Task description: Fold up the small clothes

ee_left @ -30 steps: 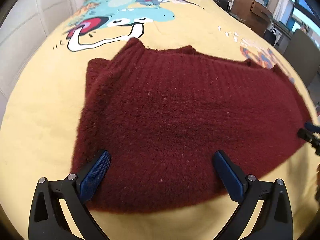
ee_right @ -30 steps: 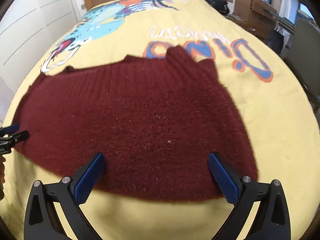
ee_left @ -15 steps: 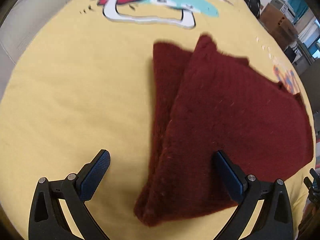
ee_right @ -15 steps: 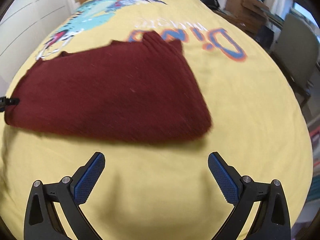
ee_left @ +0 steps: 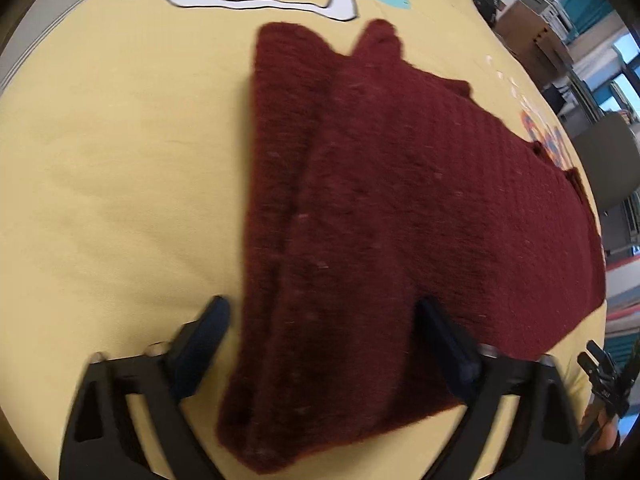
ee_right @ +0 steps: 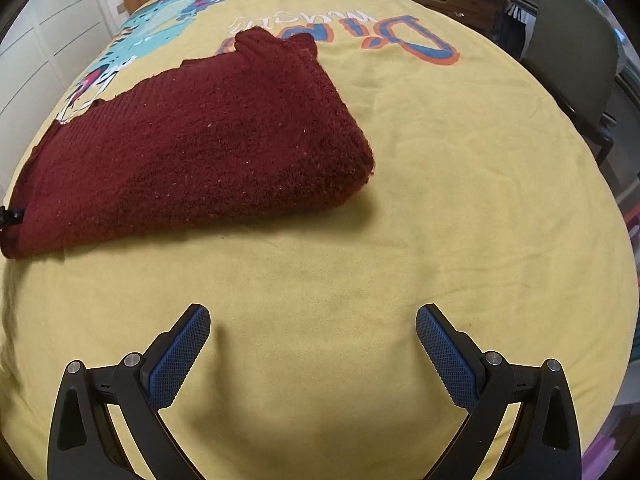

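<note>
A dark red knitted sweater point(ee_left: 400, 216), folded over on itself, is spread on the yellow printed bedspread point(ee_left: 120, 168). Its near corner is straddled by the left gripper point(ee_left: 320, 332), whose jaws are closing with the fabric between them, the pads not yet pressed. The right gripper point(ee_right: 312, 340) is held spread wide over bare bedspread, well apart from the sweater.

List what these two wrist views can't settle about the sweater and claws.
- Left wrist view: motion blur hides whether the closing left claw presses the maroon sweater between its fingers.
- Same view: the right claw is cut off by the frame edge.
- Right wrist view: sweater's left end is cut by the edge.
- Neither view shows the sweater's folded-under layers.
</note>
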Motion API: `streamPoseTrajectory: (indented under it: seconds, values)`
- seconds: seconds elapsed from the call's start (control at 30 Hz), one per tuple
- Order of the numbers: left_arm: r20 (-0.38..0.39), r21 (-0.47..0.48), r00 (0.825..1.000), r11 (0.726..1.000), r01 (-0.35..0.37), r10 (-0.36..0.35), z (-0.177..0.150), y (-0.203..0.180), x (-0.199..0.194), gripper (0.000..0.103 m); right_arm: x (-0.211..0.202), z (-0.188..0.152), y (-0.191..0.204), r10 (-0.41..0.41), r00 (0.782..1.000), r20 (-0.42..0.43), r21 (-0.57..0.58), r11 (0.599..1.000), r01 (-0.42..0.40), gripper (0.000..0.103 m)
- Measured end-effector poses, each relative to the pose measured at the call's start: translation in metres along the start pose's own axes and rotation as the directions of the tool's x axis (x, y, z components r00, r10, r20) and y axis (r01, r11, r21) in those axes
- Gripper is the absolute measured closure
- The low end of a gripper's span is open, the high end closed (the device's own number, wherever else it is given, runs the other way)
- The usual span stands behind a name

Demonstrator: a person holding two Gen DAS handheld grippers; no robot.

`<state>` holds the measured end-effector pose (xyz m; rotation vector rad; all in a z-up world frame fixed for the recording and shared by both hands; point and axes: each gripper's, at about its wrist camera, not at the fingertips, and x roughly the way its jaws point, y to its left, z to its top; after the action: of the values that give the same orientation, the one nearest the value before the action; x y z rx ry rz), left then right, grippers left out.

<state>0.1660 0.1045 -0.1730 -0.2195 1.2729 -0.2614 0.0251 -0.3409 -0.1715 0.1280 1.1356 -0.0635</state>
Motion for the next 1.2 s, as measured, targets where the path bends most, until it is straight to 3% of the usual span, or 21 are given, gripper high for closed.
streamPoseTrajectory:
  seconds: [0.03,0.1,0.13,0.23,0.43,0.6,0.7,0.93,1.07,1.2]
  values:
    - [-0.004,-0.003,1.0,1.0,0.025,-0.025,0.001,-0.002,-0.001,0.05,-0.001,0.0,0.0,0.0,1.0,0.001,0.001,1.0,0.0,0.0]
    - [-0.016,-0.011,0.998,0.999,0.053,-0.054,0.002,-0.008,-0.006,0.068,-0.003,0.001,-0.002,0.0,1.0,0.004,0.007,1.0,0.0,0.0]
    - [-0.018,-0.014,0.999,0.999,0.044,-0.044,0.003,-0.011,-0.009,0.07,-0.004,0.002,-0.003,0.0,1.0,0.005,0.011,1.0,0.0,0.0]
    - [-0.003,-0.006,1.0,1.0,0.016,-0.016,0.006,-0.022,-0.023,0.073,-0.008,0.005,-0.007,0.0,1.0,0.008,0.023,1.0,0.0,0.0]
    - [0.035,0.015,0.999,0.999,0.041,-0.042,0.022,-0.056,-0.056,0.073,-0.021,0.013,-0.019,-0.006,1.0,0.026,0.054,0.999,0.004,0.0]
    - [0.06,0.073,0.995,0.994,0.08,-0.085,0.043,-0.109,-0.083,0.074,-0.032,0.024,-0.03,0.011,0.998,0.063,0.064,0.998,-0.015,0.0]
    - [0.067,0.141,0.992,0.985,0.094,-0.104,0.057,-0.159,-0.085,0.075,-0.04,0.033,-0.037,0.022,0.996,0.082,0.074,0.997,-0.028,0.0]
    - [0.01,0.311,0.994,0.945,0.098,-0.107,0.074,-0.282,-0.036,0.075,-0.061,0.054,-0.056,-0.016,0.993,0.12,0.074,0.997,0.007,0.0]
    - [-0.054,0.349,0.996,0.933,0.086,-0.071,0.062,-0.324,0.018,0.075,-0.063,0.058,-0.067,-0.039,0.992,0.116,0.082,0.996,0.029,0.0]
    - [-0.048,0.397,0.999,0.918,-0.003,0.023,0.037,-0.338,0.045,0.074,-0.059,0.053,-0.07,-0.048,0.995,0.089,0.075,0.996,0.042,0.0]
